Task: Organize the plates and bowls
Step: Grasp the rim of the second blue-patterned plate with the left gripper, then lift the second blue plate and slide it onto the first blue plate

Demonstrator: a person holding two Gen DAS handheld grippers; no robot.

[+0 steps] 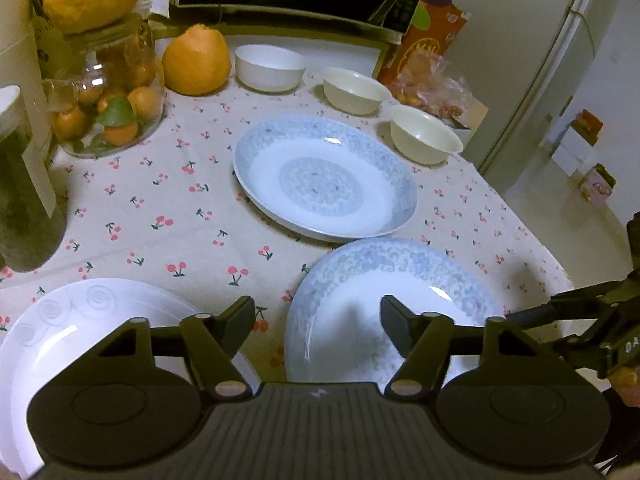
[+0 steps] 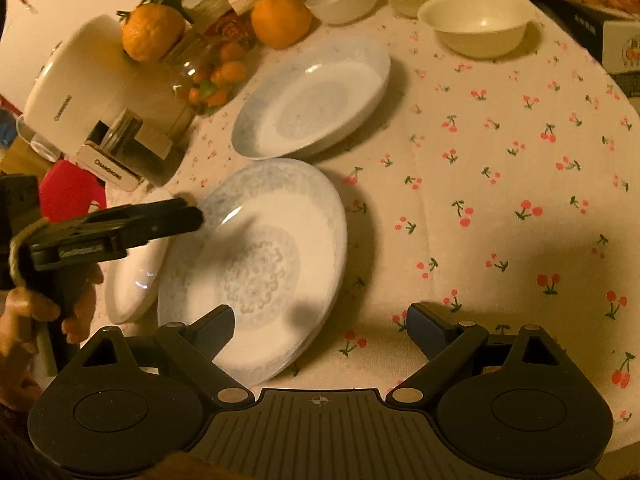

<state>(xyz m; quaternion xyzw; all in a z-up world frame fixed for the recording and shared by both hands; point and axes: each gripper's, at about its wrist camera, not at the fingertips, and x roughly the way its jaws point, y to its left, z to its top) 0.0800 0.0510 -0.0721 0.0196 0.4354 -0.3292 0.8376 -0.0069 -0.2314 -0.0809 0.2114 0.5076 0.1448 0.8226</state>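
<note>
The left tongs [image 1: 318,320] stand half apart over the rim of the near blue-patterned plate [image 1: 360,320]. One finger is above the plate and one is outside it, and the pads do not press on it. The right tongs [image 2: 320,326] are wide apart and hold nothing, just beside the same plate. This plate lies on the table [image 2: 500,160], next to a plain white plate [image 1: 60,340]. A second blue plate [image 1: 324,176] lies further back, and behind it stand three bowls [image 1: 424,136].
</note>
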